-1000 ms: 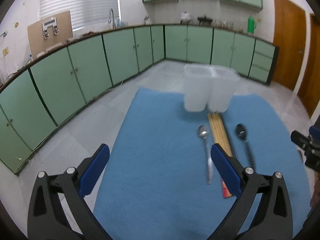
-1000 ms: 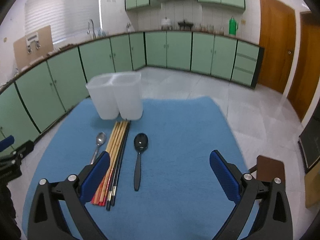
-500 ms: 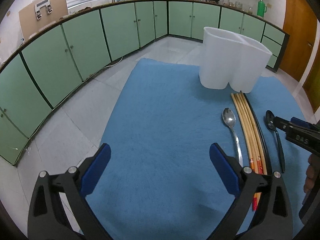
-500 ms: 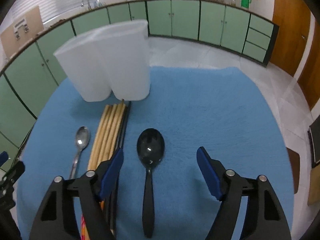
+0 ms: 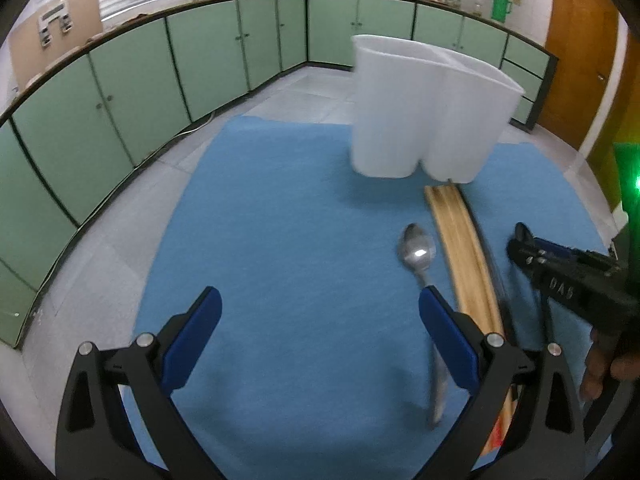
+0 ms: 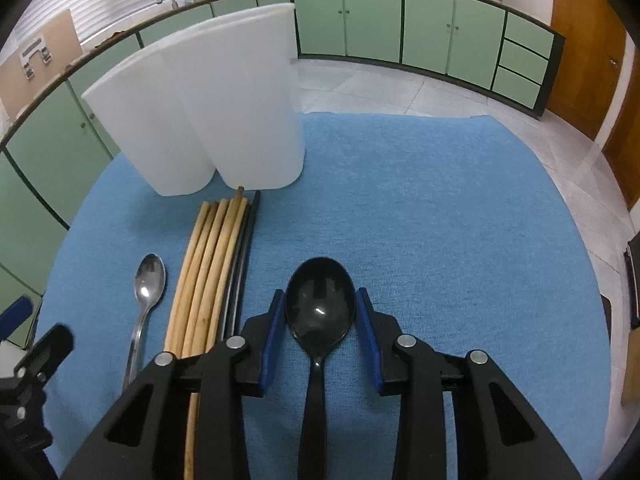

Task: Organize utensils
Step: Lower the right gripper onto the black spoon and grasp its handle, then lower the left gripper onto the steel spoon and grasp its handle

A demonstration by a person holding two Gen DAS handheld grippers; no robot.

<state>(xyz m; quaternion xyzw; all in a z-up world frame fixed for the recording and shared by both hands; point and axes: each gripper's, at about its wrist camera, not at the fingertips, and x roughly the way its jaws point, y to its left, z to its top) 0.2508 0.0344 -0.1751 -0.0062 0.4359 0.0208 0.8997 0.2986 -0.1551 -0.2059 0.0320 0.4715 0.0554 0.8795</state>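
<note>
A white two-compartment holder (image 6: 208,120) stands on the blue mat (image 6: 440,208); it also shows in the left wrist view (image 5: 428,112). In front of it lie a metal spoon (image 6: 146,292), several wooden chopsticks (image 6: 208,268) and a black spoon (image 6: 320,308). My right gripper (image 6: 320,304) has its blue pads on both sides of the black spoon's bowl, nearly closed on it. My left gripper (image 5: 320,308) is open and empty above the mat, its right finger over the metal spoon's handle (image 5: 418,256).
Green cabinets (image 5: 120,92) run around the room under a counter with a sink. A brown door (image 6: 592,40) is at the right. The right gripper body (image 5: 568,280) shows at the right of the left wrist view. Tiled floor surrounds the mat.
My right gripper has dropped low and narrowed its fingers around the black spoon's bowl. My left gripper has moved forward and right, closer to the metal spoon, still open.
</note>
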